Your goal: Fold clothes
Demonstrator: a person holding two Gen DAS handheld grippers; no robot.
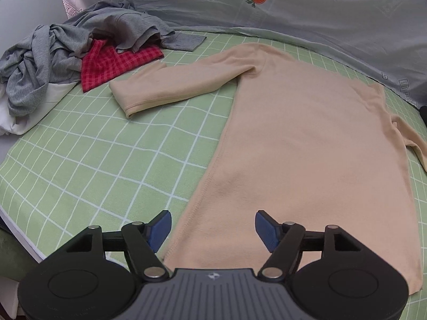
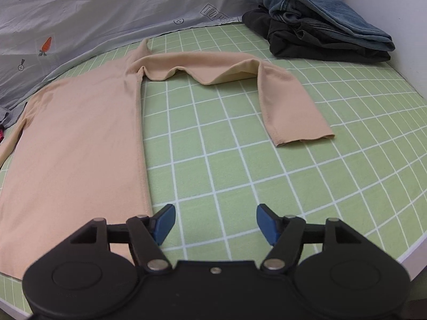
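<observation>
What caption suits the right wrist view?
Open right gripper above green checked sheet, beside spread beige shirt.

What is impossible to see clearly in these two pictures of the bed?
- Beige long-sleeved shirt: its bottom hem, left wrist view, hidden behind the left gripper.
- Red checked cloth: partly buried under the crumpled grey garments.
- Black folded garment, right wrist view: mostly covered by folded blue jeans.
</observation>
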